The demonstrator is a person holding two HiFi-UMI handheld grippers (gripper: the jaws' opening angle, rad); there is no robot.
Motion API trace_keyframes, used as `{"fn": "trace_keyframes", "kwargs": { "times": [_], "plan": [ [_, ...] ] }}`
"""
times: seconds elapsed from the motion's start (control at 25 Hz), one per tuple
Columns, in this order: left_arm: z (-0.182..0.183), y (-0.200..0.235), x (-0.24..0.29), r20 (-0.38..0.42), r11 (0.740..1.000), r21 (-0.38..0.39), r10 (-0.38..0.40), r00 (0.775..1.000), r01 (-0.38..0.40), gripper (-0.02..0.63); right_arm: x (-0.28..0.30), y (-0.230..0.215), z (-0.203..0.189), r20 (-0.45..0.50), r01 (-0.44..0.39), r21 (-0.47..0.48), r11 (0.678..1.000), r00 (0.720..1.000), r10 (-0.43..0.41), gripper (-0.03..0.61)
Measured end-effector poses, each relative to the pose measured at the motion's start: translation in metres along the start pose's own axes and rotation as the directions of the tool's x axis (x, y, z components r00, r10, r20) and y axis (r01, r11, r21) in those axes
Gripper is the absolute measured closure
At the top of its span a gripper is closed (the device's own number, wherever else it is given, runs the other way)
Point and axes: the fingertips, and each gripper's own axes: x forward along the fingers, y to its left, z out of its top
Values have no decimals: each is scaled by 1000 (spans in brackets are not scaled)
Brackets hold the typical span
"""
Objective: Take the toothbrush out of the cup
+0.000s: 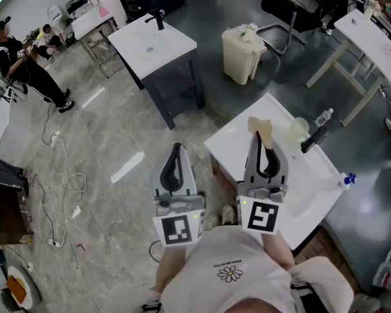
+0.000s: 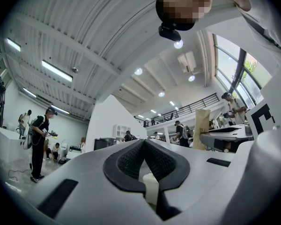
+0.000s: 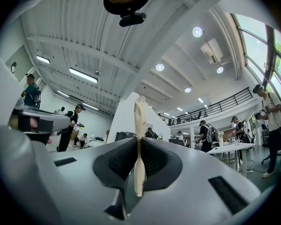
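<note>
My right gripper [image 1: 260, 137] is shut on a beige toothbrush [image 1: 259, 124], held above the white sink counter [image 1: 229, 146]. In the right gripper view the toothbrush [image 3: 140, 116] stands upright between the closed pads, its head above the right gripper [image 3: 139, 143] and its lower end hanging below. A pale translucent cup [image 1: 299, 129] stands on the counter to the right of the toothbrush, apart from it. My left gripper [image 1: 176, 147] hangs over the floor left of the counter, shut with nothing in it. In its own view the left gripper [image 2: 144, 143] has its jaws together.
A black faucet [image 1: 315, 137] rises beside the cup, with a small bottle [image 1: 324, 117] behind and a blue-capped one [image 1: 343, 180] at the counter's right edge. A second white counter [image 1: 153, 38], a cream bin [image 1: 241, 54], floor cables [image 1: 62, 175] and a person [image 1: 26, 64] lie beyond.
</note>
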Motion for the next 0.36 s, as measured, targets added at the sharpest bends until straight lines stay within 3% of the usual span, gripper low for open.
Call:
{"fn": "trace_keyframes", "kwargs": {
  "times": [0.36],
  "plan": [
    [1, 8, -1, -8, 1000, -4, 6, 1000, -6, 597, 1, 5, 1, -14, -3, 1, 1000, 1000, 3, 554]
  ]
}}
